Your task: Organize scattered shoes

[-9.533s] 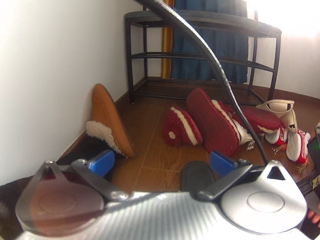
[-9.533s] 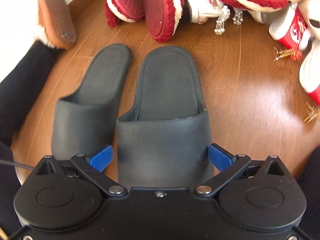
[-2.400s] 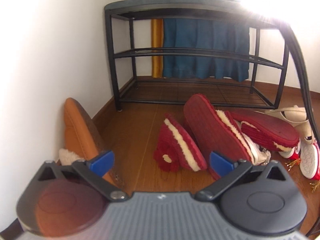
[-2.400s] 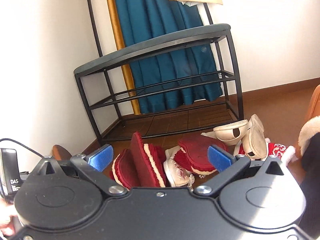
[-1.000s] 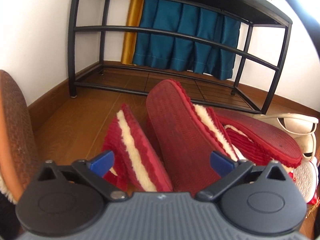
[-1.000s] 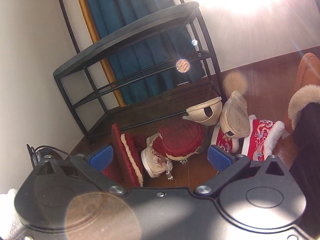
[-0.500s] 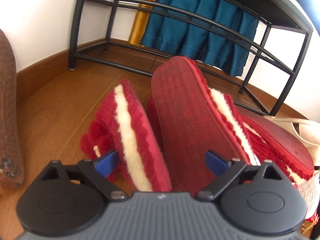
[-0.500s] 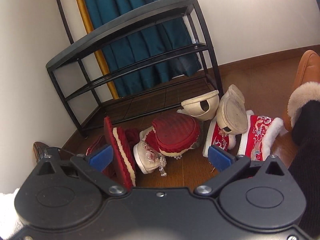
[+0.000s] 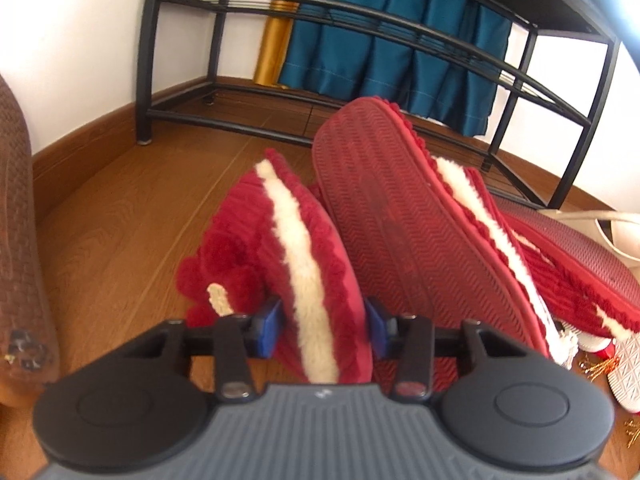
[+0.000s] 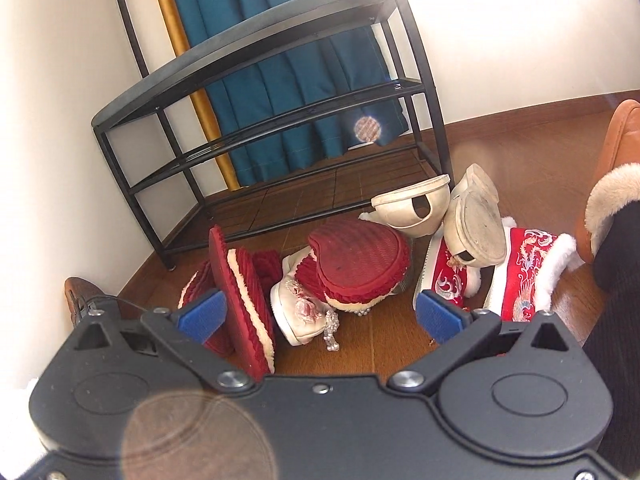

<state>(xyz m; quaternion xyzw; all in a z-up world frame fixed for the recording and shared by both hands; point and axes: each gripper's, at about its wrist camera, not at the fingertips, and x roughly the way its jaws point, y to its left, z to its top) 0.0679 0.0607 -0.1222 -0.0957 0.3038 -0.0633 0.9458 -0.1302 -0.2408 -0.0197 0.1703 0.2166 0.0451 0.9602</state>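
We see the black shoe rack standing in the corner with its shelves bare, just as before, and the shoes scattered on the wood floor in front of it. In the left wrist view the rack now fills the top of the picture, far nearer than two seconds ago. The pile has not shifted: the large red slipper leans sole-up against its neighbours, a second sole-up red slipper lies over a white beaded shoe, with the cream heels and the red embroidered boots to its right. What has changed is our left gripper: half a second ago its blue pads stood wide, and now they have closed in and press both sides of the smaller red slipper with the white fleece stripe, which lies on its side on the floor. Our right gripper stays spread apart above the pile, holding nothing
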